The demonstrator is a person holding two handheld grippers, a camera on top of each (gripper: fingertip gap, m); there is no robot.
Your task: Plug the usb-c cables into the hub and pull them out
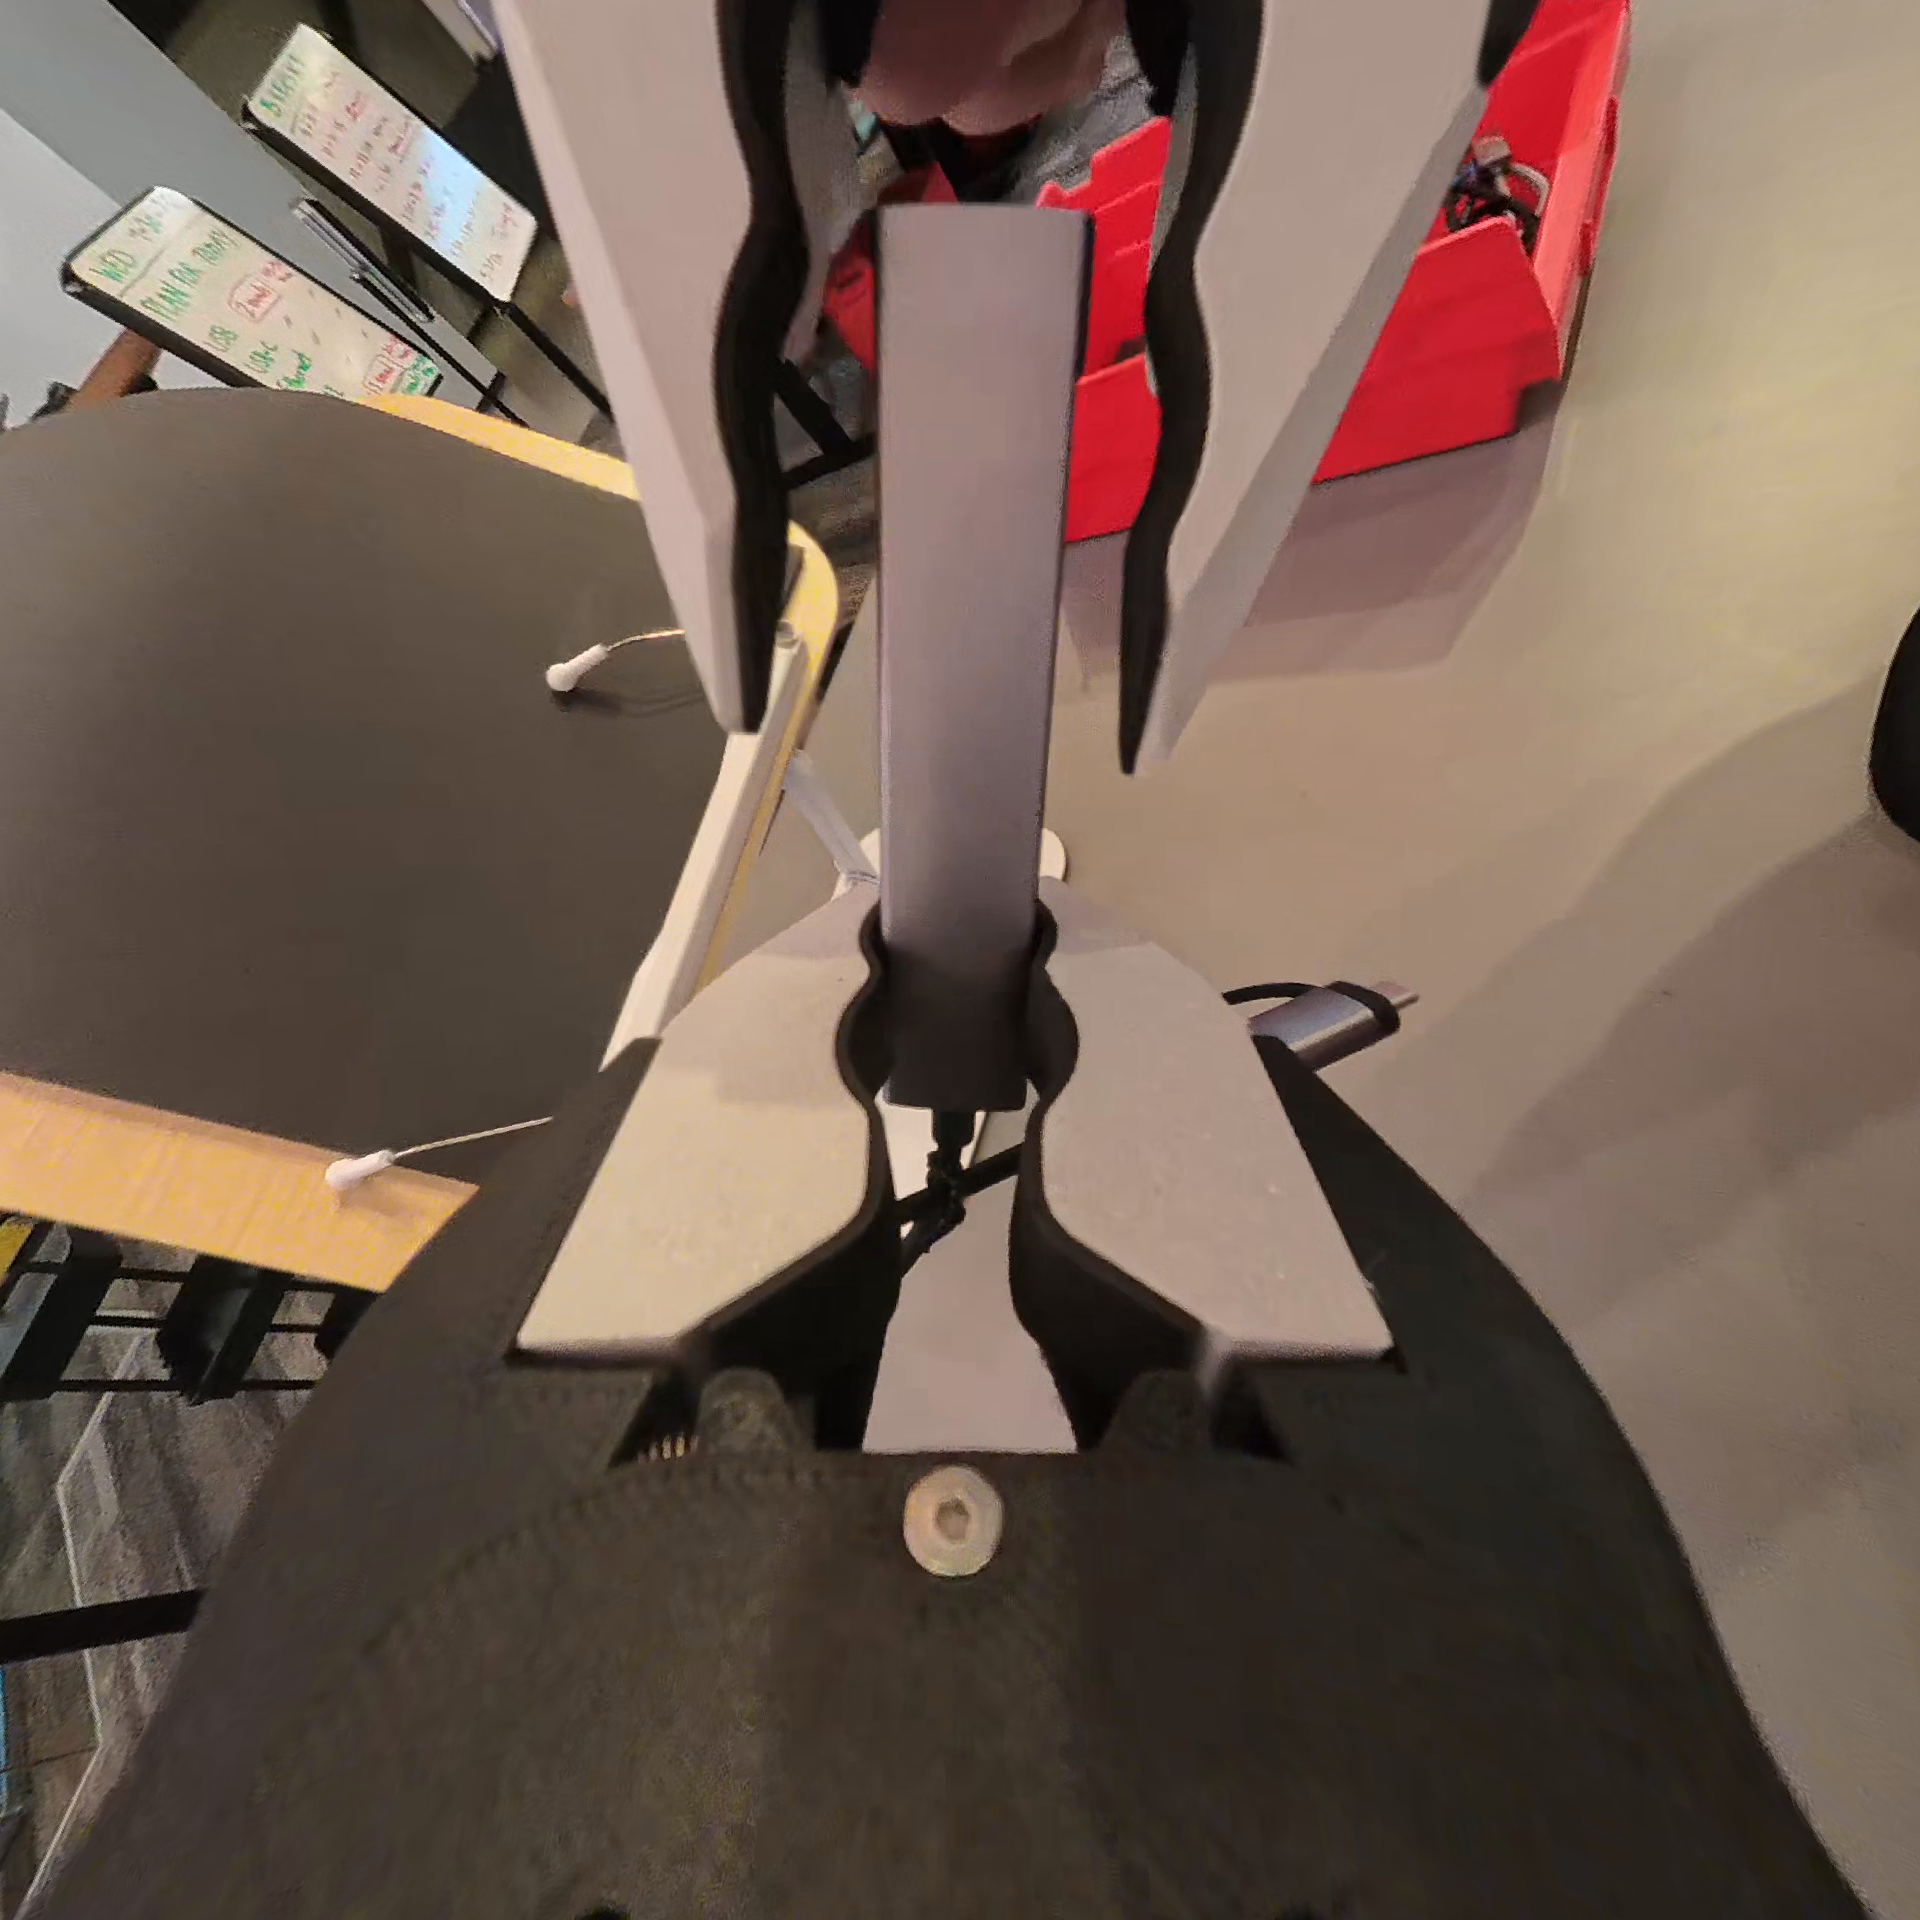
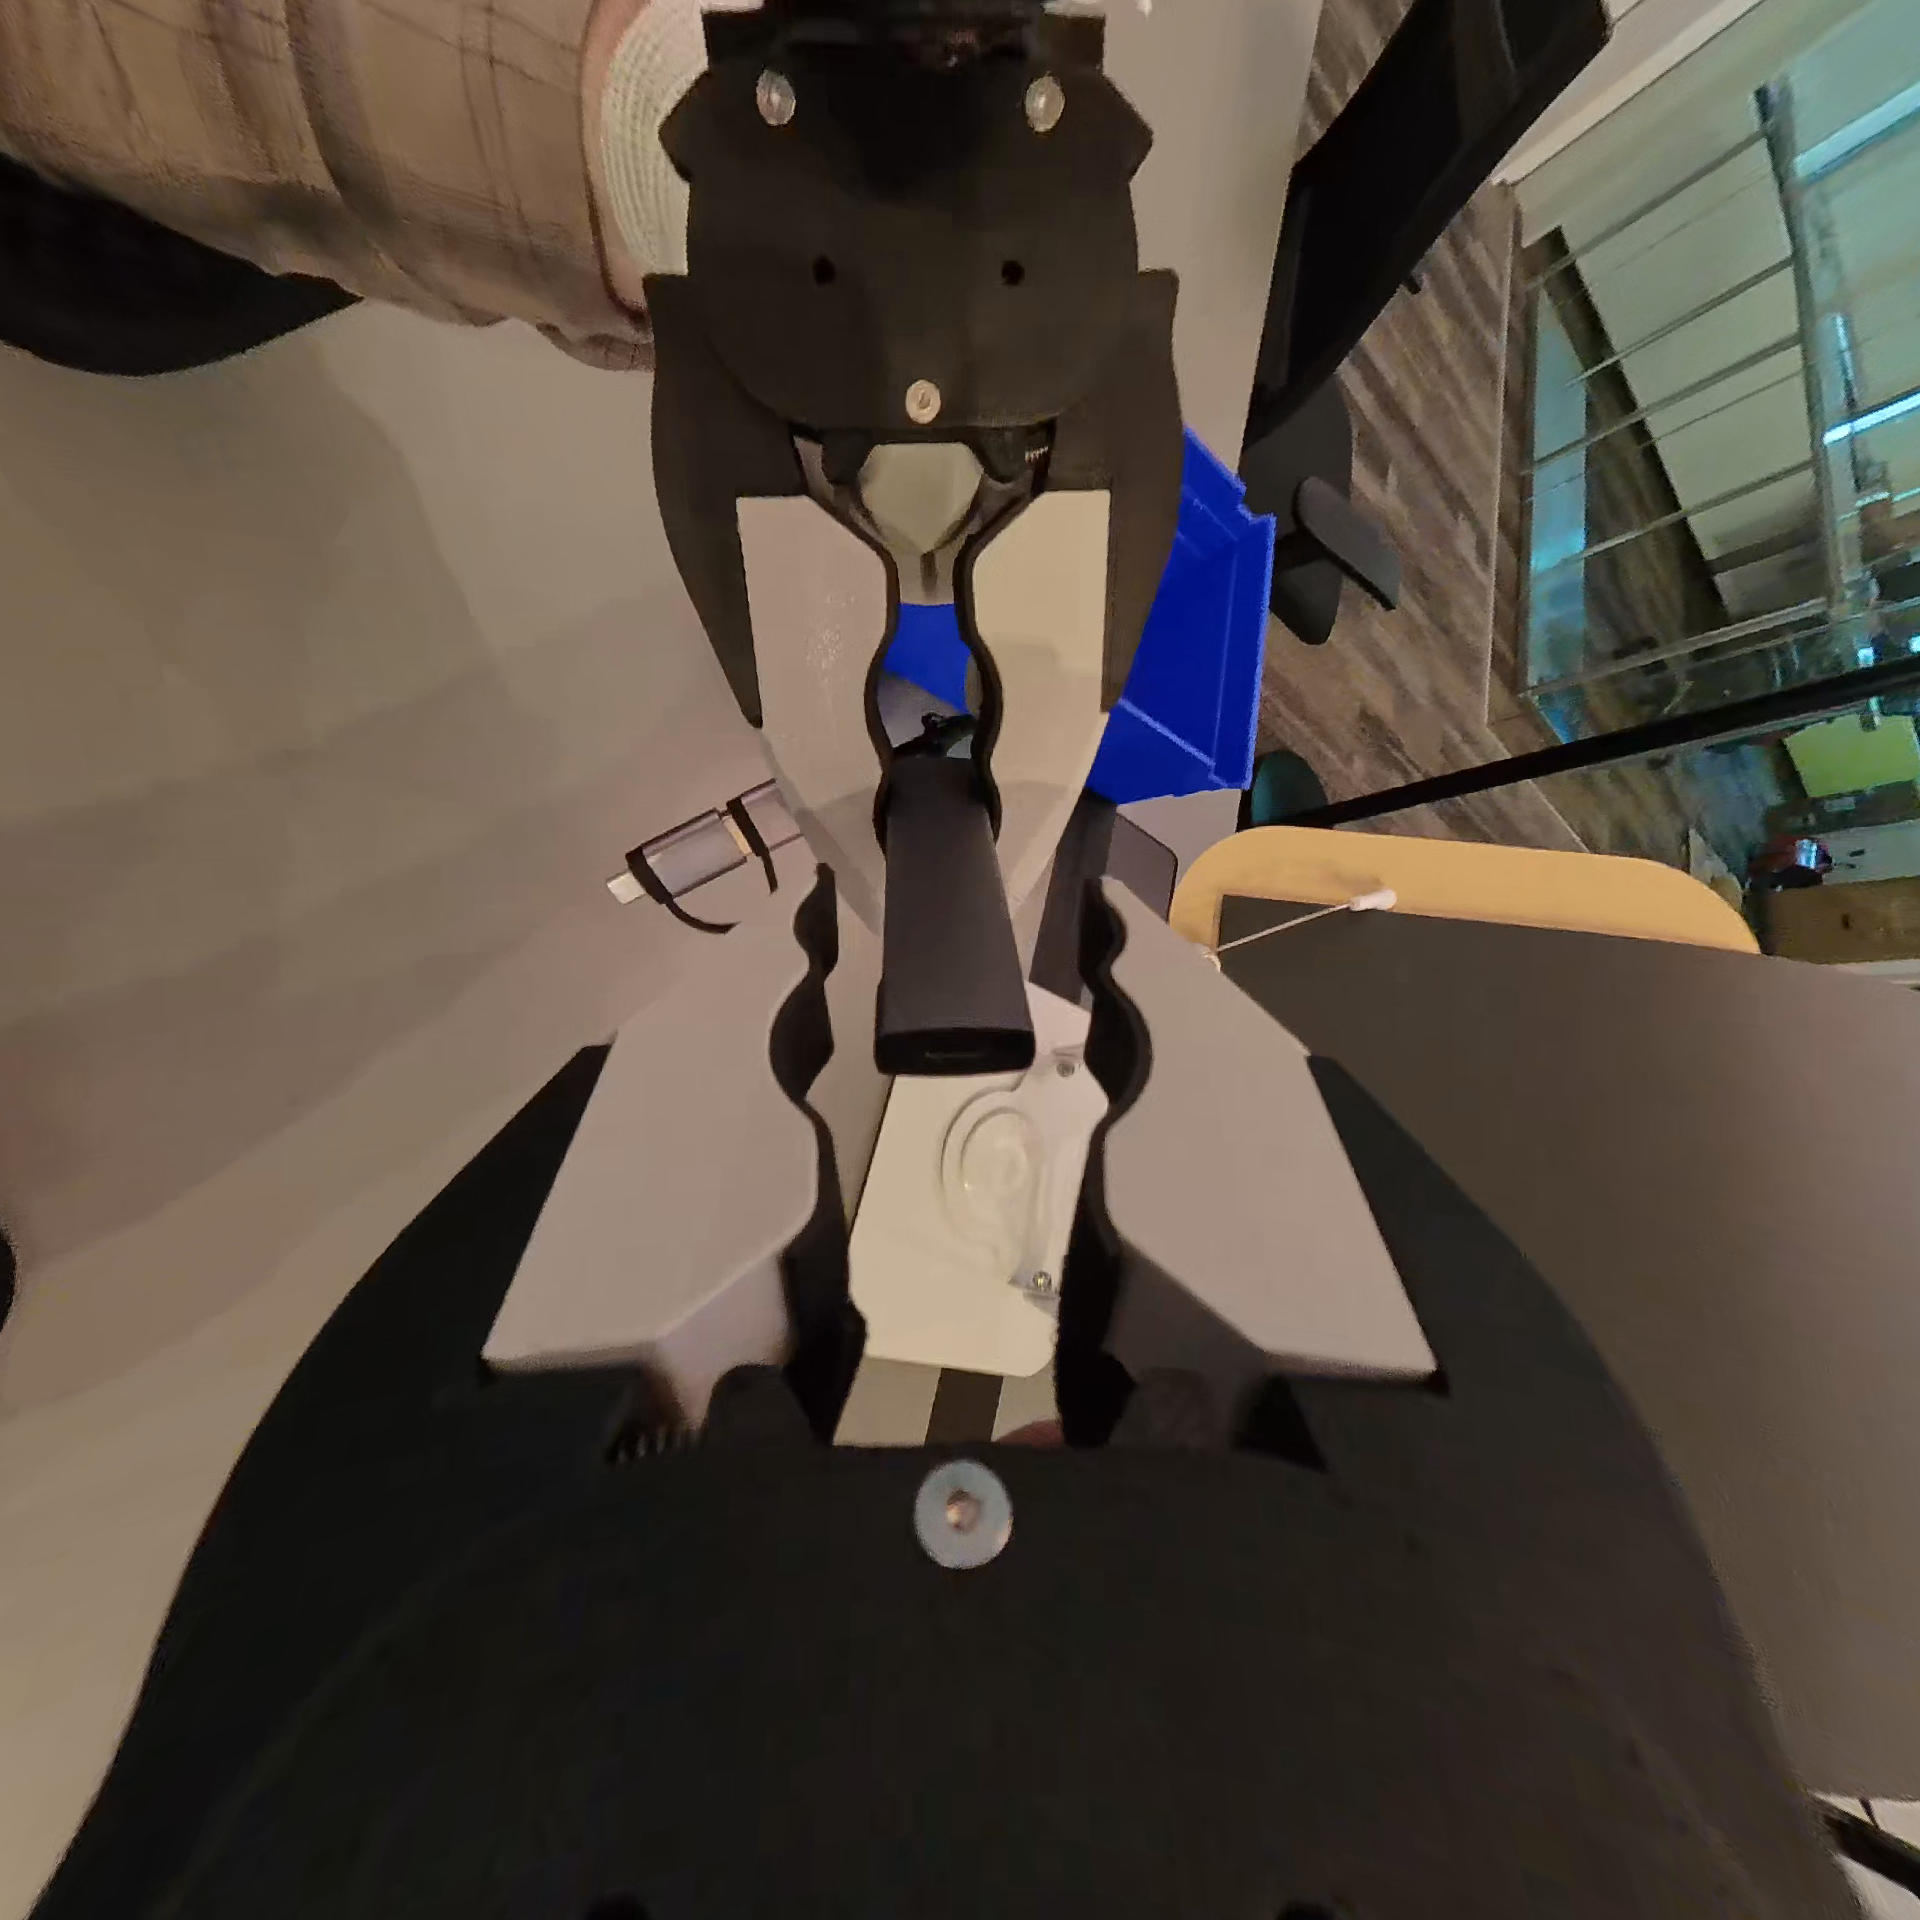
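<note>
Left claw (image 1: 956, 1023) clamps slim grey metal hub (image 1: 971, 582) by its cable end; right claw (image 2: 961, 997) spread wide, holding nothing.

Hub held off the tabletop w/ free end toward right claw, prob. so ports are reachable; no cable plugged. White usb-c plugs (image 1: 575, 667) lie apart on dark mat (image 1: 312, 727). Pale tabletop (image 1: 1558, 831), red bins (image 1: 1455, 312), whiteboards (image 1: 395, 177) behind.

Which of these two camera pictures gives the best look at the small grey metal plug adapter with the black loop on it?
The right wrist view: the small grey metal plug adapter lies in full sight on the pale tabletop, with its silver tip and black loop showing. In the left wrist view the adapter pokes out only partly from behind the left gripper.
</note>
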